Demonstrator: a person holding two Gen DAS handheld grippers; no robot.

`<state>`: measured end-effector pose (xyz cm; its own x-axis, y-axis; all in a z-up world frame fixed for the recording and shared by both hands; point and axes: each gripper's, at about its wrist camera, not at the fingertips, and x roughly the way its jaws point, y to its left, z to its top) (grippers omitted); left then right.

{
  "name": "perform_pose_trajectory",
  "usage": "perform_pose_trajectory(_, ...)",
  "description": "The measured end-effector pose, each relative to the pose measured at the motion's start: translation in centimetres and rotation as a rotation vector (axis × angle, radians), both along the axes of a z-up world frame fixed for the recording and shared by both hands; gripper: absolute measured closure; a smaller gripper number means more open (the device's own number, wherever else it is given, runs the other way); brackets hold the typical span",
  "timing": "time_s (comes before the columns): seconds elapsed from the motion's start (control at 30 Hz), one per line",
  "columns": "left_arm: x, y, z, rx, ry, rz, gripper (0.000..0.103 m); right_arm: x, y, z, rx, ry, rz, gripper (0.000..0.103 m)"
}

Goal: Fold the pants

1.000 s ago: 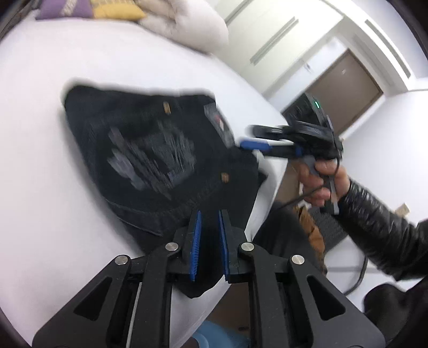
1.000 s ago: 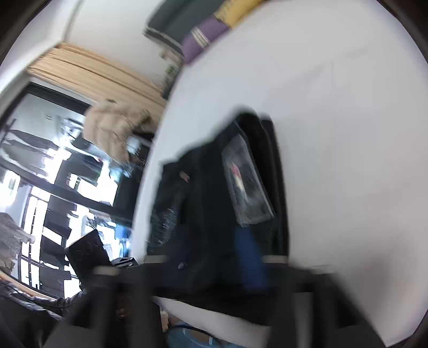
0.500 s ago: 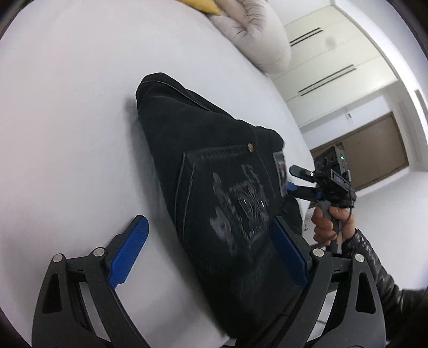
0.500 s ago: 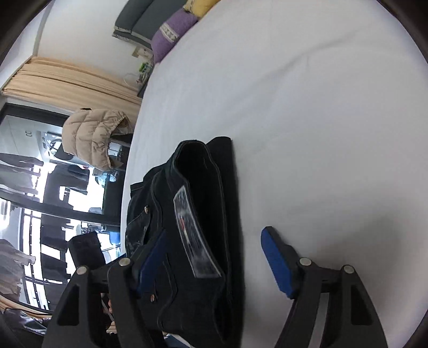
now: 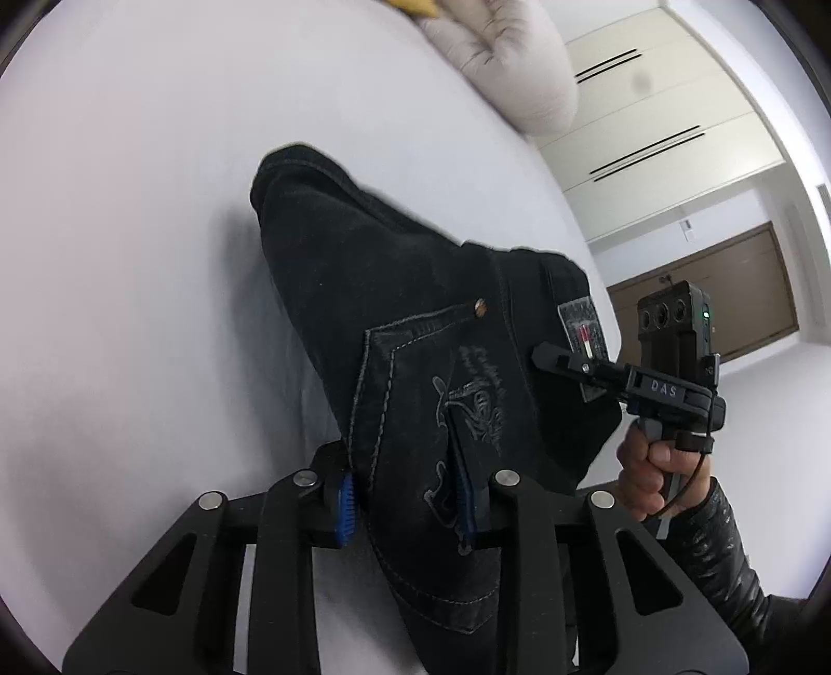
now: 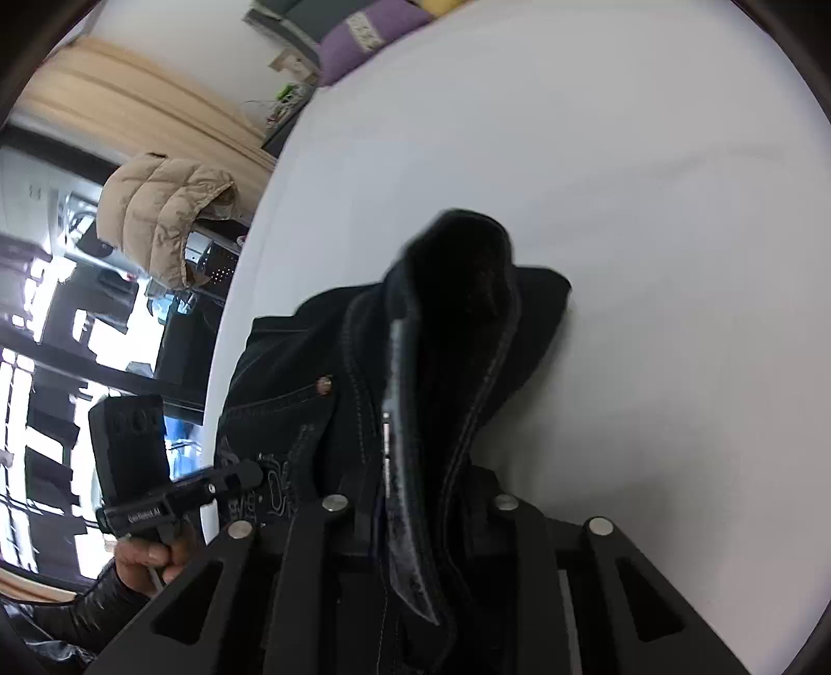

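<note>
Black jeans (image 5: 415,311) lie folded on the white bed (image 5: 130,259), back pocket with grey embroidery upward. My left gripper (image 5: 405,511) is closing on their near edge, and its blue pads pinch the denim at the pocket. In the right wrist view my right gripper (image 6: 426,519) is closing on the jeans' (image 6: 467,311) waistband, which bunches upright between its fingers. Each gripper also shows in the other's view: the right gripper (image 5: 543,357) by the waist label, the left gripper (image 6: 252,473) at the pocket side. A hand (image 5: 649,457) in a black sleeve holds the right one.
A pale quilted bundle (image 5: 509,62) lies at the bed's far side. A purple cushion (image 6: 363,41) sits at the far end, and a beige puffer jacket (image 6: 161,218) hangs beyond the bed's left edge. White wardrobes and a brown door (image 5: 727,306) stand behind.
Both grippers stood wide astride the jeans half a second ago; now both have closed onto the denim. The fabric has bunched up between the right gripper's fingers.
</note>
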<state>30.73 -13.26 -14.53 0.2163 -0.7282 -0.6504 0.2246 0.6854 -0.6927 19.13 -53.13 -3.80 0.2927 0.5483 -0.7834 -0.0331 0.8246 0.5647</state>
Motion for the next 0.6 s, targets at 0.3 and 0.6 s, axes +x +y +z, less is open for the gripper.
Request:
perform_pose_trajectory(0.3, 5.5, 7.0, 6.9, 0.096, -0.186, 0.056, 0.077, 8.5, 6.9, 5.1, 0.048, -0.124, 0.050, 0.085)
perform_pose_trajectory(0.6, 5.3, 7.7, 5.3, 0.174, -0.143, 0.132, 0.077, 17.9, 13.3, -0.5, 0.113, -0.044, 0.049, 0.084)
